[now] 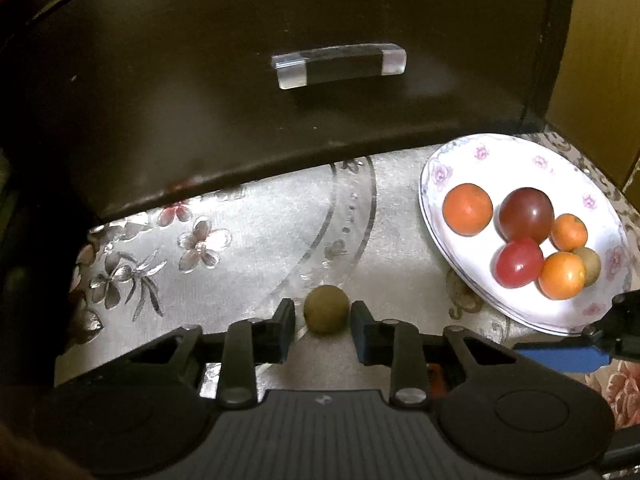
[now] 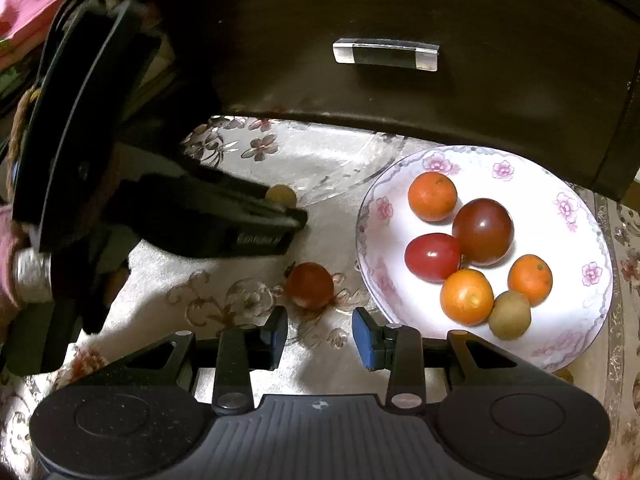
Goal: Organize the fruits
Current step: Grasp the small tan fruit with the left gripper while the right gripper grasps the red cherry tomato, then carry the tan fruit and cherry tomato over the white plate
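A: How far along? The floral plate (image 2: 576, 248) holds 6 fruits already.

B: 2 remain on the tablecloth (image 1: 256, 232): a reddish tomato (image 2: 310, 285) before the spread right gripper (image 2: 320, 334), and an olive-green fruit (image 1: 326, 309) between the left gripper's (image 1: 323, 322) parted fingers, apparently not yet pinched.

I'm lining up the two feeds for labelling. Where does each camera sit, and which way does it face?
Left wrist: rides on the left tongs, facing forward and down at a green fruit between the open fingers; the plate is to the right.
Right wrist: rides on the right tongs, open, facing a red tomato on the tablecloth; the left tongs show at left.
Shared: plate, drawer handle.
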Demonstrator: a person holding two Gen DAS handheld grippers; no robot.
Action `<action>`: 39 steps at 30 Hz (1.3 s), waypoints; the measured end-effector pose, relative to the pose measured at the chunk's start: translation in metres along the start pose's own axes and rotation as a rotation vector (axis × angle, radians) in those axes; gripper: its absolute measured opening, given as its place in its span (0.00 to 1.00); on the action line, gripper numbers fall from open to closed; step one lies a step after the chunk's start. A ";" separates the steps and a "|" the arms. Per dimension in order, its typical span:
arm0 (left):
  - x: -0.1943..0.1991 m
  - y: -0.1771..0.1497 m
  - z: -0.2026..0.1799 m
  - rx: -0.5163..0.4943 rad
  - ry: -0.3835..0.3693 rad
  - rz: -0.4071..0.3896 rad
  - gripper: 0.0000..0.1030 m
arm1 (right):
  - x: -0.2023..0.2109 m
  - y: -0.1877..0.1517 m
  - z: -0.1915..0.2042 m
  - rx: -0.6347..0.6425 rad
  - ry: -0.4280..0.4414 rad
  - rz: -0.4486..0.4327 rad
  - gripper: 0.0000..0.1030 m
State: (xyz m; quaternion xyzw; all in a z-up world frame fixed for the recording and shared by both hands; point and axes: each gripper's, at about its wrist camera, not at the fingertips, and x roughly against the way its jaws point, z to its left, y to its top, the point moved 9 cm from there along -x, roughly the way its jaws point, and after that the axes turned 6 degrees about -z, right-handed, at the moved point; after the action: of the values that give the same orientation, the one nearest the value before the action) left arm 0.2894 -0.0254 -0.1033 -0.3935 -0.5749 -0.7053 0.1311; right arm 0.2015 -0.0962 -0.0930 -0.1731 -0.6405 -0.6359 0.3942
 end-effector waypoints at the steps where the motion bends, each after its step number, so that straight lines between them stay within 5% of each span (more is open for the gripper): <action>1: 0.000 0.001 0.000 0.004 0.004 -0.002 0.30 | -0.001 0.000 0.000 0.000 -0.001 0.000 0.31; 22: 0.019 -0.008 0.005 -0.002 0.020 0.021 0.30 | -0.017 0.007 0.004 0.002 -0.053 0.006 0.22; 39: 0.124 -0.059 -0.070 -0.008 -0.027 0.067 0.30 | 0.098 -0.045 -0.028 0.011 -0.090 0.054 0.22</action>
State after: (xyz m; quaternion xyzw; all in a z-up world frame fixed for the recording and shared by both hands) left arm 0.1426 -0.0380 -0.0593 -0.4227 -0.5604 -0.6972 0.1454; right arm 0.1153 -0.1561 -0.0557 -0.2167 -0.6562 -0.6131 0.3829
